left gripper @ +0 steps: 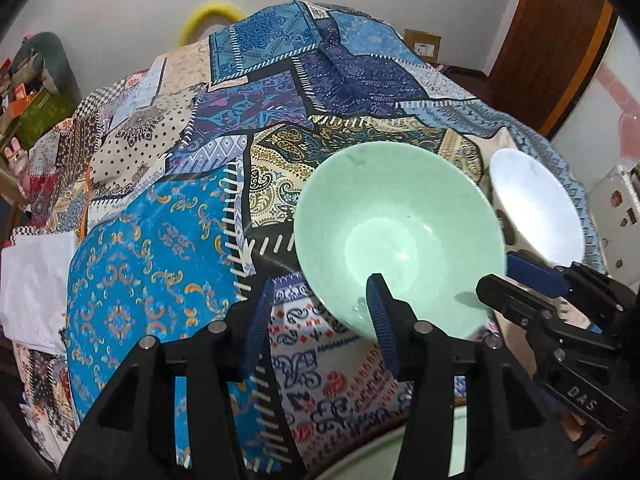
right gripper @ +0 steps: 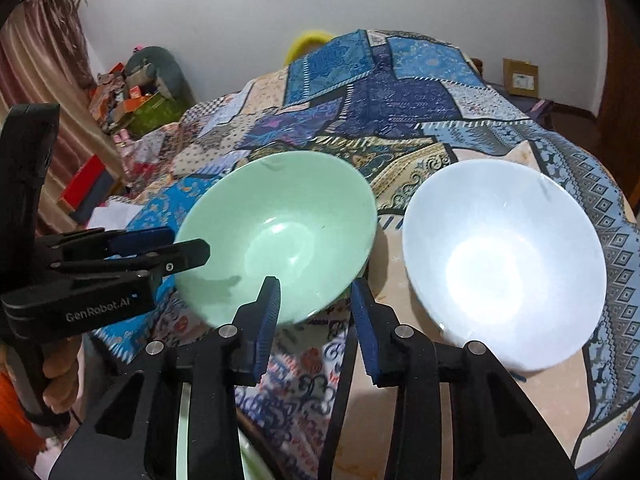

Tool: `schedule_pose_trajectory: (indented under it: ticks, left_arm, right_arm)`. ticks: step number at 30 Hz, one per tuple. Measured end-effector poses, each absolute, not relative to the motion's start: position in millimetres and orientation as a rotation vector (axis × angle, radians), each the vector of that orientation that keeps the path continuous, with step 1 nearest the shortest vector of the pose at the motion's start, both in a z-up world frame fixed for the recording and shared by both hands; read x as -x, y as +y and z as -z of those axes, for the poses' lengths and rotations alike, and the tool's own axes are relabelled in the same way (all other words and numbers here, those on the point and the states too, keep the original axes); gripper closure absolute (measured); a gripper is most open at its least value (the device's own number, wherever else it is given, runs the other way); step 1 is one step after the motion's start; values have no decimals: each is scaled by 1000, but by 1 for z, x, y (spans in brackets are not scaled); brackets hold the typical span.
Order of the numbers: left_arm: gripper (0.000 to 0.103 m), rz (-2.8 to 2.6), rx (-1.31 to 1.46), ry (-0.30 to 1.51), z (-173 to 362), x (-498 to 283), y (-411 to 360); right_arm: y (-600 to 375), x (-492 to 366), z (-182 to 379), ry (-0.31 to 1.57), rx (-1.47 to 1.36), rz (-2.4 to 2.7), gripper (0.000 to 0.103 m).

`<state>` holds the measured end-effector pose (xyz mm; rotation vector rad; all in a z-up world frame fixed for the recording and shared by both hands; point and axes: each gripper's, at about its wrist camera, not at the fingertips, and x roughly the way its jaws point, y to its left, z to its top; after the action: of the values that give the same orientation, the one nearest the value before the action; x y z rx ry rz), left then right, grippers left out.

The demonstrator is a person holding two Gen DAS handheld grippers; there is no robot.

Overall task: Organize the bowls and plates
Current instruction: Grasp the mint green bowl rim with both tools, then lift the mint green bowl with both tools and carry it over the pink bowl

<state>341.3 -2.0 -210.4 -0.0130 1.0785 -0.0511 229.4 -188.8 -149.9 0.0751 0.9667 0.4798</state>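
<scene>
Nearest, at the lower edge: rim of a pale green plate [right gripper: 182, 432], partly hidden under the right tool. Left tool [left gripper: 320, 296]: jaws part open, nothing held, one pad over the near rim of the green bowl [left gripper: 400, 236], the other outside it to the left. Green bowl: upright on the patchwork-covered table [left gripper: 160, 240], centre. Right tool [right gripper: 316, 300]: jaws narrower, empty, straddling the bowl's near right rim, pads not seen pressing. White bowl [right gripper: 504, 264]: right, just beside the green one, nearer the right tool.
</scene>
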Motion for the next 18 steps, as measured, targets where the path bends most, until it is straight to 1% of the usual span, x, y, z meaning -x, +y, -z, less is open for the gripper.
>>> schedule_pose_trajectory:
  ticks: [1, 3, 4, 9, 10, 14, 18]
  left_arm:
    - [56, 42, 13, 1080, 213, -344, -2]
    - [60, 38, 26, 1092, 219, -349, -1]
    - [64, 40, 34, 1100, 221, -351, -1]
    - [74, 54, 48, 1111, 229, -359, -4]
    - [78, 62, 60, 1120, 231, -360, -4]
    - [80, 66, 71, 1125, 233, -360, -5]
    - [80, 72, 57, 1120, 229, -356, -7]
  right_arm:
    - [-188, -230, 152, 968, -75, -473, 69]
    - [-187, -232, 155, 973, -76, -467, 70]
    - [-186, -233, 155, 971, -71, -463, 70]
    - [-178, -236, 157, 964, -27, -435, 70]
    - [-176, -235, 159, 960, -15, -427, 70]
    - [-176, -235, 160, 958, 3, -428, 70]
    - [-180, -238, 160, 968, -25, -435, 75]
